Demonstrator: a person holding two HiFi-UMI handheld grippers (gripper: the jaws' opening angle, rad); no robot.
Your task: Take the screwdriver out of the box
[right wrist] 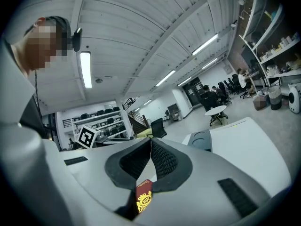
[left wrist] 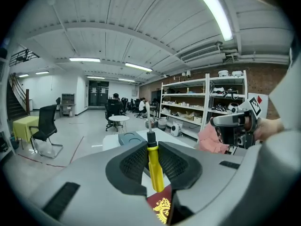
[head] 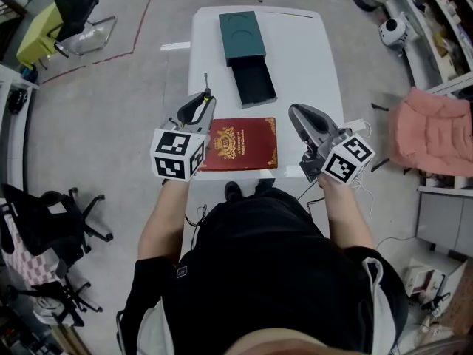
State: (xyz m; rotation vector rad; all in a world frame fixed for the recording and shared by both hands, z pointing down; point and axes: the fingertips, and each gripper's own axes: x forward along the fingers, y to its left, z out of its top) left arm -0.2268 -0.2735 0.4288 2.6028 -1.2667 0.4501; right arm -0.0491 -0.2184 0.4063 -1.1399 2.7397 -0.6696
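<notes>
A screwdriver with a yellow handle and thin metal shaft stands upright between the pads of my left gripper, which is shut on the handle. In the head view the left gripper hangs over the table's near left side, the screwdriver's shaft poking up past its tips. A dark green box lies at the table's far end with its drawer pulled out toward me. My right gripper is held above the table's near right side; its jaws are shut with nothing between them.
A flat red case with a gold emblem lies on the white table between the two grippers. Office chairs stand at the left, a pink chair and shelves at the right. The person's body fills the near edge.
</notes>
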